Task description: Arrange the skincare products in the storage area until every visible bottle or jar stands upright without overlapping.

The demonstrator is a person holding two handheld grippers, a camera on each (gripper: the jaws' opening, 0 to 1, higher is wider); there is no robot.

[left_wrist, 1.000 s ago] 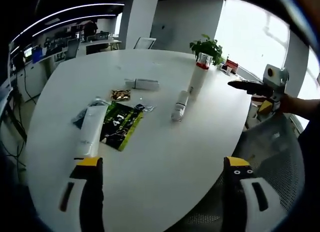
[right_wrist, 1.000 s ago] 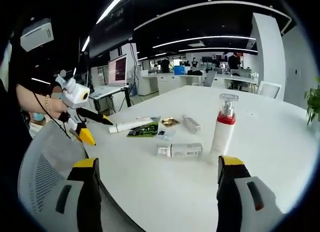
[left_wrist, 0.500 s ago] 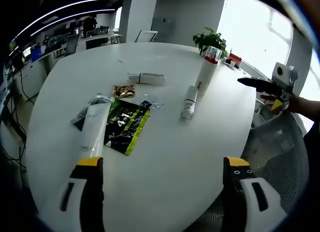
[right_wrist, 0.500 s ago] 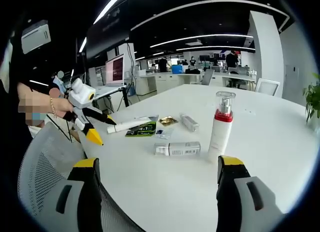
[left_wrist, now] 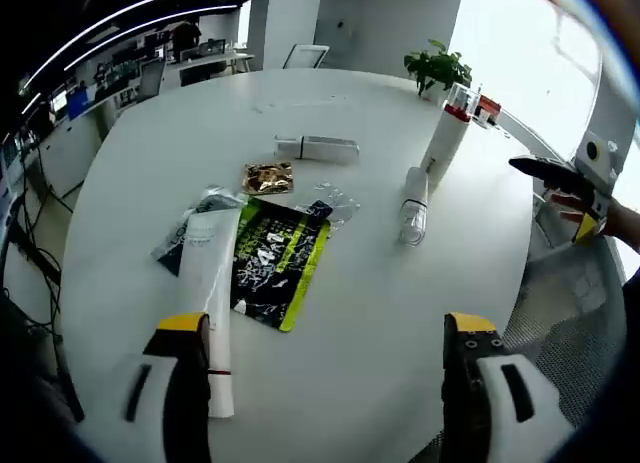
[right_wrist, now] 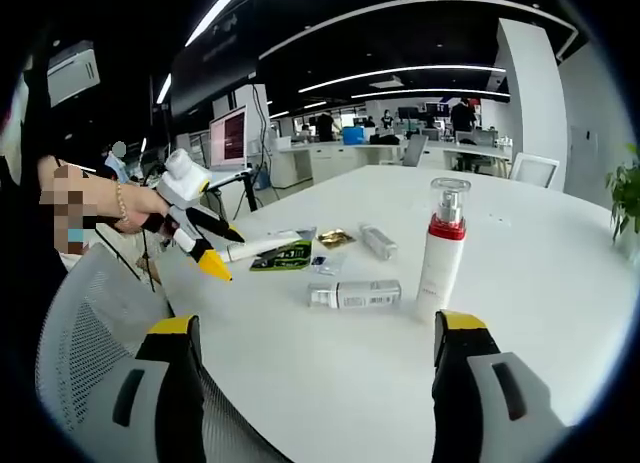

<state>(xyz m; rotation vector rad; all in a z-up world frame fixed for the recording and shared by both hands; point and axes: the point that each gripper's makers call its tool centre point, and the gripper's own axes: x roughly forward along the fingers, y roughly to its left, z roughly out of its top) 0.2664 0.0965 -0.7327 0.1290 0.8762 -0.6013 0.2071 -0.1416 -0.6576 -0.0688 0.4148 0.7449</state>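
- The left gripper [left_wrist: 320, 383], jaws apart and empty, hung at frame bottom above the lying white tube [left_wrist: 213, 303], likely its next pick.
- The right gripper [right_wrist: 318, 383], jaws apart, faced the upright pump bottle [right_wrist: 441, 248] at right centre.

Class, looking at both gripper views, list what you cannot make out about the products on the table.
- Green sachet wording: blurred in left gripper view, tiny in right gripper view.
- Dark packet: mostly hidden under the white tube.
- Lying bottle label: too small.
- Gold packet contents: too small.
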